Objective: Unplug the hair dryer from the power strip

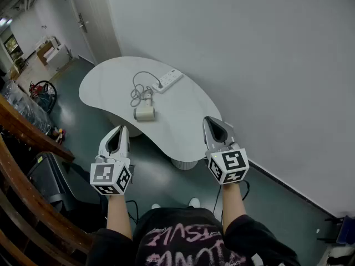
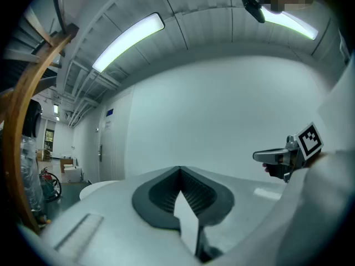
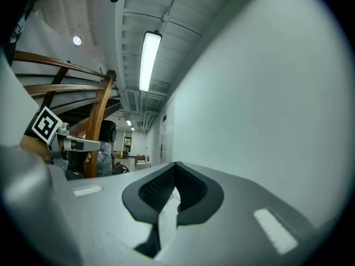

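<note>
Both grippers are held out at waist height, side by side and well apart, noses aimed at a white table (image 1: 105, 82) with a smooth, kidney-shaped top. The left gripper (image 1: 122, 128) has its jaws closed tip to tip with nothing between them. In its own view, the left gripper (image 2: 179, 170) shows black ribbed pads (image 2: 194, 192) curving out into a teardrop hollow behind the meeting point. The right gripper (image 1: 208, 119) is pressed together in the same way and is also empty. From its own camera, the right gripper (image 3: 175, 165) shows pads (image 3: 157, 190) with a fine mesh-like grain set in matte grey shells.

The hair dryer (image 1: 144, 113) lies on the table ahead of the jaws, beyond the left tips and a little toward the right pair, near the table's closer edge. It is a short, pale cream barrel lying on its side. Just past it, farther from the jaws, its thin grey cord (image 1: 138, 93) sits in a loose tangle of loops, then arcs on to the near end of the power strip (image 1: 168, 81). The strip is a flat white bar lying slantwise, farthest from both grippers. At this size I cannot make out the plug itself.

A plain white wall (image 1: 249, 54) runs to the right of the right jaws. A curved wooden rail (image 1: 22, 129), brown and glossy, sweeps past left of the left jaws.
</note>
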The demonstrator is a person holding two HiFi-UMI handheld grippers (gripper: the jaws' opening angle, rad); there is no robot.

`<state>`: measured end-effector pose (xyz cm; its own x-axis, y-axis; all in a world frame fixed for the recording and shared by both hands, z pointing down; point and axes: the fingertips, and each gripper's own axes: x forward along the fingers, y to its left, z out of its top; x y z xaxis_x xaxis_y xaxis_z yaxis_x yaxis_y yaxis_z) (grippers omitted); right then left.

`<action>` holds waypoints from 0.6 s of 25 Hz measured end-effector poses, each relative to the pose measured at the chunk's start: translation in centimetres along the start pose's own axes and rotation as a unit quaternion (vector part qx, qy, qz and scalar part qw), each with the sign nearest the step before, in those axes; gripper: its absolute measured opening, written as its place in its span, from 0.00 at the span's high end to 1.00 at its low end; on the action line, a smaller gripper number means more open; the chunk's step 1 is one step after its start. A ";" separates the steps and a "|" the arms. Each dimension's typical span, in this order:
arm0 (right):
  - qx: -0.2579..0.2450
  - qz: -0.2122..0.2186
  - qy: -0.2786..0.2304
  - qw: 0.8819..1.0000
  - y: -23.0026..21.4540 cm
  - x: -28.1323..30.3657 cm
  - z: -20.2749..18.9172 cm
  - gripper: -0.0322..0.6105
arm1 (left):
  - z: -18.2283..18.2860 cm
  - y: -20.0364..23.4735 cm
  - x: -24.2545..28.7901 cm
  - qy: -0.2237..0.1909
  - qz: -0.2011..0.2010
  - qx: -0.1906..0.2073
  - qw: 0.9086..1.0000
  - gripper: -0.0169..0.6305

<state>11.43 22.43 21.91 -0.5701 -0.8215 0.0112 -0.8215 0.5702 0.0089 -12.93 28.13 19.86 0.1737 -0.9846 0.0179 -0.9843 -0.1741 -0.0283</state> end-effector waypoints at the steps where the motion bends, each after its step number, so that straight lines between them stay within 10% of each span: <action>1: 0.000 0.001 -0.001 1.000 0.0 0.2 0.0 0.94 | 0.0 0.0 0.1 -0.001 0.000 -0.001 1.000 0.97; 15: 0.006 0.005 -0.008 1.000 -0.3 0.5 -0.5 0.94 | -0.7 -0.1 0.5 0.005 -0.002 -0.001 1.000 0.97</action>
<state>11.39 21.85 22.42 -0.5784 -0.8158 -0.0043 -0.8158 0.5784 -0.0030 -12.80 27.63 20.55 0.1768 -0.9838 0.0282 -0.9837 -0.1775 -0.0270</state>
